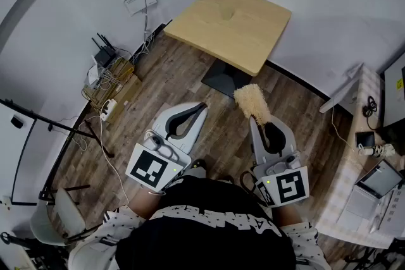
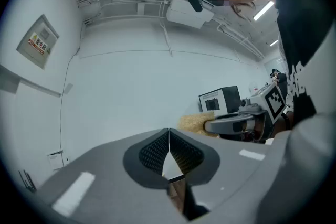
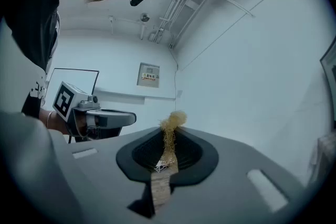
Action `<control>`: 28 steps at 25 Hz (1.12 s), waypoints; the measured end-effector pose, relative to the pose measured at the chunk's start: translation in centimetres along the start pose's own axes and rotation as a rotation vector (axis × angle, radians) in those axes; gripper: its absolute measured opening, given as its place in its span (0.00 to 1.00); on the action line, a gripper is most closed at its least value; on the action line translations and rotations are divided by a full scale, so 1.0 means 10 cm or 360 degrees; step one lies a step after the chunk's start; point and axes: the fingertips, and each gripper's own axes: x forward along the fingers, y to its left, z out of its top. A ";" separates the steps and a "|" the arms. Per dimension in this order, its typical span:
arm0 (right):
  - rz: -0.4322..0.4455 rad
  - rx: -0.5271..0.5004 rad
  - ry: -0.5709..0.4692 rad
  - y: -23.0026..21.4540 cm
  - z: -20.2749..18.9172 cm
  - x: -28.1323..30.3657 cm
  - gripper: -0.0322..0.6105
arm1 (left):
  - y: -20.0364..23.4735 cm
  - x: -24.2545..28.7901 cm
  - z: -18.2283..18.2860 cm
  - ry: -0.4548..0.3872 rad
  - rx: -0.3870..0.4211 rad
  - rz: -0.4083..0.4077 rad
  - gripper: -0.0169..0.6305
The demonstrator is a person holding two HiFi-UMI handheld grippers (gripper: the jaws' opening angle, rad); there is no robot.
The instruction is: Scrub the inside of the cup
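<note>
In the head view my right gripper [image 1: 263, 123] is shut on a tan fibrous scrubber [image 1: 252, 101], whose bushy end sticks out ahead of the jaws above the wooden floor. The right gripper view shows the same scrubber [image 3: 169, 136] pinched between the black pads, and that gripper [image 3: 170, 131] points up at a white wall. My left gripper [image 1: 202, 108] is held beside it, shut with nothing in it. In its own view the left gripper [image 2: 168, 131] has its pads pressed together. A small pale shape [image 1: 228, 12] on the wooden table [image 1: 253, 41] may be the cup; I cannot tell.
The table stands ahead on a black base [image 1: 221, 80]. Routers and tangled cables [image 1: 107, 76] lie by the left wall. A desk with devices [image 1: 370, 183] runs along the right. A black stand [image 1: 44, 129] and a chair [image 1: 54, 218] are at the left.
</note>
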 end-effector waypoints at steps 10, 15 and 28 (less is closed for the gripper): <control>-0.0034 0.0082 -0.0026 -0.11 -0.01 -0.11 0.14 | -0.08 0.04 0.02 -0.0002 0.0018 -0.0013 0.03; -0.0060 0.0086 -0.0037 -0.18 0.01 -0.08 0.14 | -0.09 0.08 0.04 0.0002 0.0051 -0.0041 0.03; -0.0202 0.0030 0.0048 -0.53 -0.14 0.09 0.15 | 0.19 0.43 -0.20 -0.0075 -0.0105 -0.0087 0.03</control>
